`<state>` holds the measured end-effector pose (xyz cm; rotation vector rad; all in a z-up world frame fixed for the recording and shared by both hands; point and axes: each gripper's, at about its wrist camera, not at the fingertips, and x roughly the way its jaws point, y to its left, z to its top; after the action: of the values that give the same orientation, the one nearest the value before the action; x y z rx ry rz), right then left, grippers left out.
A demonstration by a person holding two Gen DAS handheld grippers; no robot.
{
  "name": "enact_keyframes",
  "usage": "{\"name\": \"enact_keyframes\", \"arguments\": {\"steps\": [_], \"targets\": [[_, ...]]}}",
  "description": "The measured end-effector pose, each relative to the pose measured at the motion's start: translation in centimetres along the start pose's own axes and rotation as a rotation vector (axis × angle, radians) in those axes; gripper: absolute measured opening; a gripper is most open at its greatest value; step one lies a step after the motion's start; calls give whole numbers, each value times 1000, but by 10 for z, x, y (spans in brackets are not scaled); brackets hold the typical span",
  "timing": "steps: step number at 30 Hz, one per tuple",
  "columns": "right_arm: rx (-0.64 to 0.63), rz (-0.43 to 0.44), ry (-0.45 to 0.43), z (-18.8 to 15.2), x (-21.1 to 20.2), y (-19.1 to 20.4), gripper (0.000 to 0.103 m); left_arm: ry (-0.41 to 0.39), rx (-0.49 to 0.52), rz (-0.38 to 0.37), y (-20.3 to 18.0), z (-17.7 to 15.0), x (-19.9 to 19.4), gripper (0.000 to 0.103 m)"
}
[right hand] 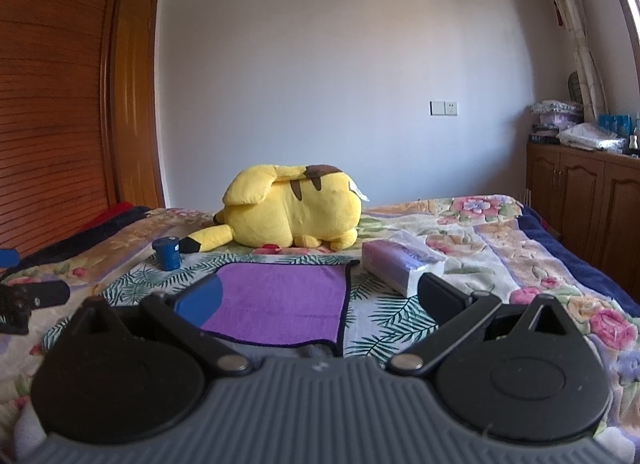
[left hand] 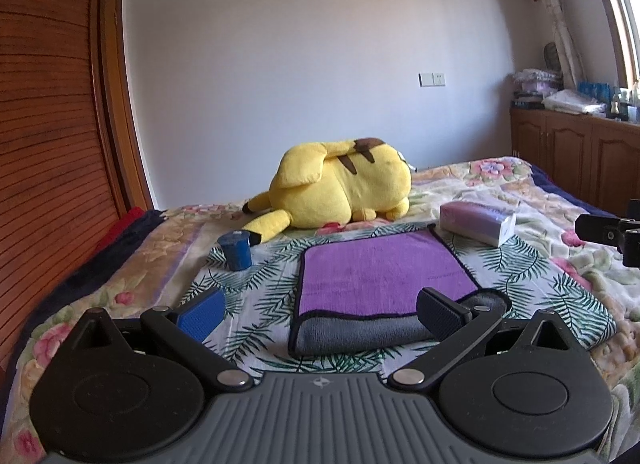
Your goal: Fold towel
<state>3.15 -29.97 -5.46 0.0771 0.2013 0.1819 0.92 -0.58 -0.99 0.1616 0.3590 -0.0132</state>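
Note:
A purple towel (left hand: 380, 276) with a grey underside and black hem lies on a leaf-print cloth on the bed, its near edge rolled over so the grey side shows. It also shows in the right wrist view (right hand: 280, 304). My left gripper (left hand: 320, 314) is open and empty, held just short of the towel's near edge. My right gripper (right hand: 320, 300) is open and empty, over the towel's near right part. The right gripper's body shows at the right edge of the left wrist view (left hand: 612, 234).
A yellow plush toy (left hand: 340, 192) lies behind the towel. A small blue cup (left hand: 236, 250) stands to the towel's left. A tissue pack (left hand: 476, 222) lies to its right. A wooden wardrobe (left hand: 48, 144) is at left, wooden cabinets (left hand: 580, 160) at right.

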Motion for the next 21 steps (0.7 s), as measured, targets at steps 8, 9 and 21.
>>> {"name": "enact_keyframes", "arguments": {"steps": [8,9,21], "targets": [[-15,11,34,-4,13,4,103,41,1,-4,0,-3,13,103],[-20,13,40,-5,15,5,103,46,2,-4,0,-4,15,103],[-37,36,116,-10,43,7,103,118,-3,9,8,-10,49,103]]}}
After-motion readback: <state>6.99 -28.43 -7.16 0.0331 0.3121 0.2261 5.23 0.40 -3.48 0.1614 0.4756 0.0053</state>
